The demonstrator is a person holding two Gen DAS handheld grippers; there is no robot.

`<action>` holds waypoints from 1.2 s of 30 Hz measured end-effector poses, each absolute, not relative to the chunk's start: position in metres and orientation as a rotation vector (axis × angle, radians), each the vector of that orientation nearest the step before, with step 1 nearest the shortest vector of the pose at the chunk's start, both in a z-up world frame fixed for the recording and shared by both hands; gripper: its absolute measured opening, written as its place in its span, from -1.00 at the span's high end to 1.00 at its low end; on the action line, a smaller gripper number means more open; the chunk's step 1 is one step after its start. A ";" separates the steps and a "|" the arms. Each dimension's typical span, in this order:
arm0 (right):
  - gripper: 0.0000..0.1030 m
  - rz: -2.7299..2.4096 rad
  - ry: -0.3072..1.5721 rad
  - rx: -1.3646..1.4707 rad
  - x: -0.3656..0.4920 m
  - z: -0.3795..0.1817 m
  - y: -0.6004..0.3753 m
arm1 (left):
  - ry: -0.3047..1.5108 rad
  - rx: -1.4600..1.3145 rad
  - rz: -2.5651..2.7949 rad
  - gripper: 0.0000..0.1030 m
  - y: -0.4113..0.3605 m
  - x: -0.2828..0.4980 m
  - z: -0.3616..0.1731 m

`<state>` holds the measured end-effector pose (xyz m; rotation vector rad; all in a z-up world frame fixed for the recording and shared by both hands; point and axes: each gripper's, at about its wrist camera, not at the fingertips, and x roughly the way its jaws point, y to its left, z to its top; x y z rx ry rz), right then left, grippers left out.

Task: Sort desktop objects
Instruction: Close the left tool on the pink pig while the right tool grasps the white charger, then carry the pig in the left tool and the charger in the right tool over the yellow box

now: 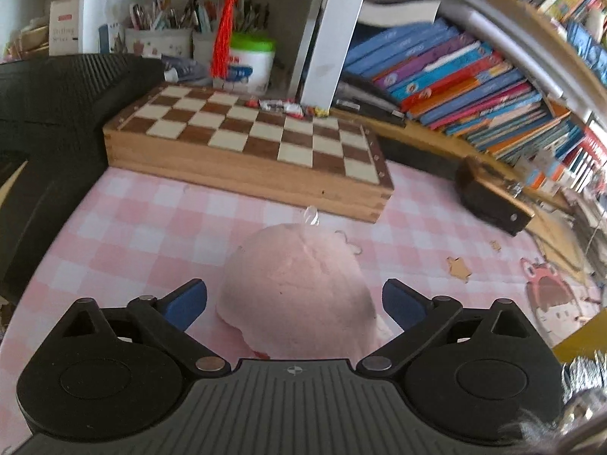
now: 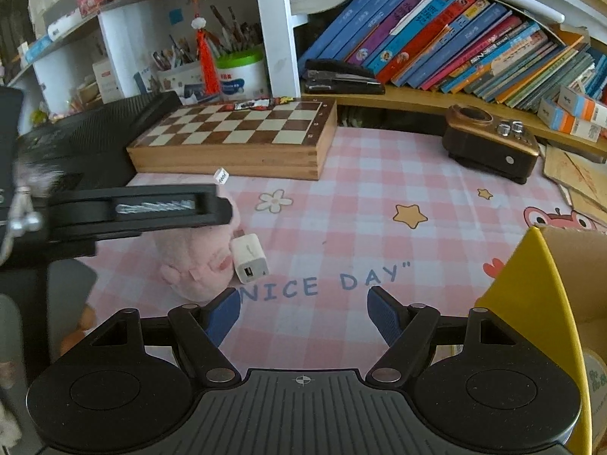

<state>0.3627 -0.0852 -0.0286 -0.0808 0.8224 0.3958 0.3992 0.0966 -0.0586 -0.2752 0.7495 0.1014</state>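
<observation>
A pink plush toy (image 1: 296, 292) lies on the pink checked desk mat (image 1: 132, 227), between the fingers of my left gripper (image 1: 294, 303). The jaws stand wide on either side of the toy, with a small gap at each blue pad (image 1: 186, 303). In the right wrist view the left gripper (image 2: 222, 206) hangs side-on over the plush toy (image 2: 193, 261). A white USB charger (image 2: 248, 261) lies against the toy's right side. My right gripper (image 2: 303, 303) is open over the mat (image 2: 379, 227) with nothing between its fingers, just right of the charger.
A wooden chessboard box (image 2: 235, 136) lies at the back of the mat, with a black case (image 2: 95, 140) to its left. A brown radio (image 2: 489, 148) stands at the back right. An open yellow cardboard box (image 2: 531, 284) stands close on the right. Behind are a stapler (image 2: 341, 76) and shelves of books.
</observation>
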 end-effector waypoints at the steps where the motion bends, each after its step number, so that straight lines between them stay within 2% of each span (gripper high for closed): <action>1: -0.48 0.401 0.824 -0.087 0.364 -0.029 -0.084 | 0.756 -0.267 0.101 -0.74 0.095 0.401 -0.061; 2: -0.48 0.406 0.824 -0.092 0.365 -0.030 -0.083 | 0.764 -0.256 0.102 -0.56 0.094 0.403 -0.065; 3: -0.47 0.414 0.825 -0.098 0.366 -0.031 -0.081 | 0.766 -0.245 0.104 -0.55 0.094 0.403 -0.067; 5: -0.47 0.431 0.828 -0.111 0.368 -0.032 -0.076 | 0.743 -0.243 0.094 -0.36 0.097 0.400 -0.066; 7: -0.47 0.453 0.827 -0.120 0.371 -0.032 -0.070 | 0.727 -0.249 0.088 -0.27 0.102 0.396 -0.062; 17: -0.44 0.523 0.831 -0.186 0.395 -0.043 -0.025 | 0.634 -0.330 0.171 -0.27 0.151 0.336 -0.037; 19: -0.20 0.526 0.855 -0.189 0.402 -0.048 -0.020 | 0.631 -0.350 0.180 -0.27 0.158 0.323 -0.035; 24: 0.24 0.526 0.881 -0.204 0.414 -0.058 -0.017 | 0.634 -0.390 0.182 -0.27 0.162 0.297 -0.035; 28: 0.52 0.524 0.880 -0.203 0.416 -0.061 -0.020 | 0.638 -0.412 0.173 -0.27 0.160 0.282 -0.034; 36: 0.52 0.507 0.828 -0.173 0.409 -0.048 -0.029 | 0.625 -0.413 0.125 -0.27 0.154 0.275 -0.024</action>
